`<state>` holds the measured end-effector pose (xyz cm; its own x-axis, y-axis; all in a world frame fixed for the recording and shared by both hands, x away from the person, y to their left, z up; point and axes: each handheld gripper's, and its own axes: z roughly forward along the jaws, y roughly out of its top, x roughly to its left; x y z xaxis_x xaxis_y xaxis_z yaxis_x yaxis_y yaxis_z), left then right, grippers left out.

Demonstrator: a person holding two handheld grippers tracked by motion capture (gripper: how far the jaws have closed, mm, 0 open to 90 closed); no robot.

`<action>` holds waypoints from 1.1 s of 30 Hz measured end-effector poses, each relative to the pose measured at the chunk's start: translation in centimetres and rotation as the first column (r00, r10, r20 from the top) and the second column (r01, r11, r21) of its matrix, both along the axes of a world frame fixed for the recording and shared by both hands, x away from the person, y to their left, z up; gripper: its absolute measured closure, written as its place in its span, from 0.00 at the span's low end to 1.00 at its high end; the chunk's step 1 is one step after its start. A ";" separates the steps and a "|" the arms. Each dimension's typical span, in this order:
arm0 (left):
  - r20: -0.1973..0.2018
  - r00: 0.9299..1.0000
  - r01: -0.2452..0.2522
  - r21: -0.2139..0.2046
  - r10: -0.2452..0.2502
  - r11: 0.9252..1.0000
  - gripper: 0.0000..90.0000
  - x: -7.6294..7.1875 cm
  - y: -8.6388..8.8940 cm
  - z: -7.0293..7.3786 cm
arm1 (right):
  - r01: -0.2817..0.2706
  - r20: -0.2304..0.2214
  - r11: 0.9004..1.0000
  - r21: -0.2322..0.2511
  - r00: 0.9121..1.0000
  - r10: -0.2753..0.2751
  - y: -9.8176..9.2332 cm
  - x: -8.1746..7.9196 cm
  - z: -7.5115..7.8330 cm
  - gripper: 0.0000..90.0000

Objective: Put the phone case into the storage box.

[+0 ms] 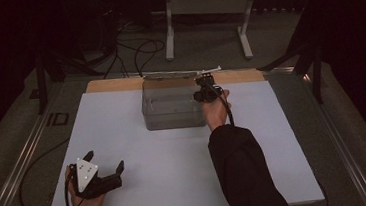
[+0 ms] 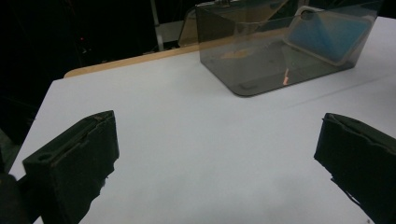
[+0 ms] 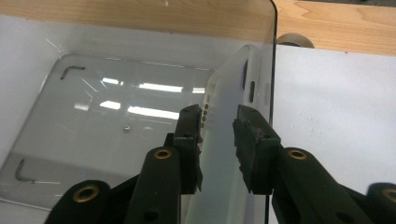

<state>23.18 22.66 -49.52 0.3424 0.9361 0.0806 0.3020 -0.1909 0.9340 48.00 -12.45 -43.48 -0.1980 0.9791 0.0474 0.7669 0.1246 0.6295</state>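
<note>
Phone case (image 3: 224, 140) stands on edge inside clear box (image 1: 171, 109) at worktop's (image 1: 140, 152) far edge, between right claw's (image 3: 218, 140) slackened jaws; left claw (image 1: 107, 166) gapes empty, near corner.

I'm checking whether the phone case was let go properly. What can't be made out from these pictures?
- Right gripper view: whether the right gripper pads touch the phone case; the gaps are too narrow to judge.
- Right gripper view: the case's lower end, hidden by the gripper.
- High view: the case in the clear bin, hidden by the hand and dim light.
- Left gripper view: the case, blurred through tinted plastic.
</note>
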 end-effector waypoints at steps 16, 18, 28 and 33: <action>0.001 1.000 0.002 -0.003 -0.002 1.000 0.00 0.0 -0.1 0.0 | -0.089 0.036 0.995 0.032 0.995 0.088 -0.1 -0.8 1.5 0.54; -0.001 1.000 0.002 -0.001 -0.002 1.000 0.00 0.0 -0.1 0.0 | -0.114 0.039 0.993 0.038 0.993 0.112 -0.1 -0.9 1.5 0.47; -0.001 1.000 0.000 -0.001 0.000 1.000 0.00 0.0 0.0 0.0 | -0.147 0.085 0.989 0.025 0.986 0.145 -0.1 -1.3 2.0 0.19; -0.002 1.000 0.001 -0.002 -0.001 1.000 0.00 0.0 0.0 0.0 | -0.173 0.098 0.985 0.010 0.980 0.171 -0.3 -1.6 2.3 0.11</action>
